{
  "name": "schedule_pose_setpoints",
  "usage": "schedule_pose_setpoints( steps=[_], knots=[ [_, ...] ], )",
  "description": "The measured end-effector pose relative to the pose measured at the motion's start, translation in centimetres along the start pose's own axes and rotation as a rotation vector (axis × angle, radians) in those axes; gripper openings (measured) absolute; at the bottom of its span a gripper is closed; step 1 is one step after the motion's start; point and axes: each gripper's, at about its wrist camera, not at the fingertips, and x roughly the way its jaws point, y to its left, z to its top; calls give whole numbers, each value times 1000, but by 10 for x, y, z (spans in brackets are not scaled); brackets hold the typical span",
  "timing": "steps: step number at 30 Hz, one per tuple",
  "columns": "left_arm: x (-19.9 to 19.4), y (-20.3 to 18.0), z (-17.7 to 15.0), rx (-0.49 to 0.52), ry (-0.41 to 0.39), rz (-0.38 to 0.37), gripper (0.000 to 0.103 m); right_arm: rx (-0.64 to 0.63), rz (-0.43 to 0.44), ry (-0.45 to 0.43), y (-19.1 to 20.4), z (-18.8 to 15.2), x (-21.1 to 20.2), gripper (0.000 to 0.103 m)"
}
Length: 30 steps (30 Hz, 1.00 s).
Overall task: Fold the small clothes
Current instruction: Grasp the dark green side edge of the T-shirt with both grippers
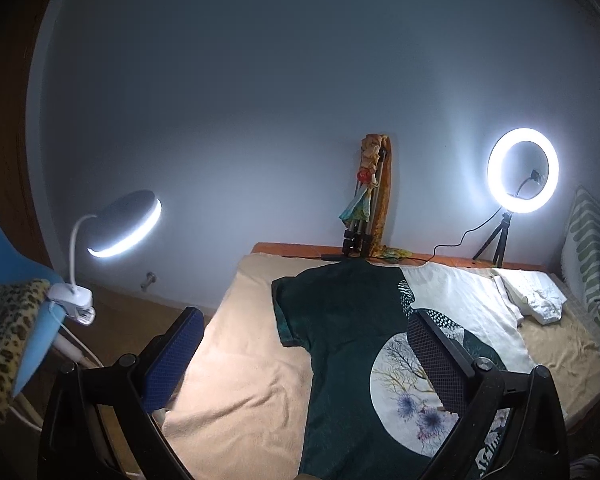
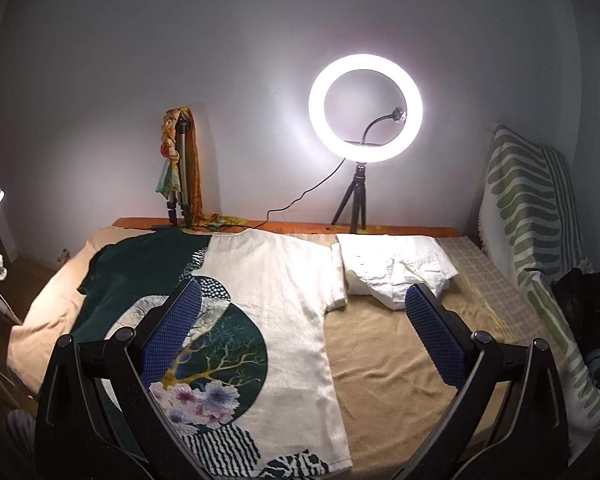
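Observation:
A small T-shirt (image 1: 340, 340) (image 2: 284, 304), half dark green and half cream with round tree and flower prints, lies spread flat on a beige towel (image 1: 244, 360) (image 2: 388, 368). My left gripper (image 1: 304, 360) hovers open above the shirt's green side, its blue-padded fingers wide apart. My right gripper (image 2: 300, 336) is open too, held over the cream side and the bare towel to its right. Neither holds anything. A folded white garment (image 1: 532, 296) (image 2: 396, 268) rests at the far right of the towel.
A lit ring light on a small tripod (image 2: 364, 108) (image 1: 522, 170) stands at the wall. A folded tripod draped with coloured cloth (image 1: 370, 200) (image 2: 180, 164) leans beside it. A clip lamp (image 1: 120, 224) shines at left. A green-striped cushion (image 2: 540, 220) stands at right.

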Motion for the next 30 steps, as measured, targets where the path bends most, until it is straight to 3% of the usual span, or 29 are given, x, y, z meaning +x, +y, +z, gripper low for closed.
schedule_pose_setpoints(
  steps=[8,15,20,30],
  knots=[
    [97,20,9,7,169,-55,90,44,122,36,27,0,17,103],
    [186,28,5,28,302,-60,83,13,316,119,98,-25,36,103],
    [242,36,4,1,384,-84,82,9,494,213,166,-65,46,97],
    [335,60,-1,-22,477,-67,76,-224,686,347,301,-162,33,81]
  ],
)
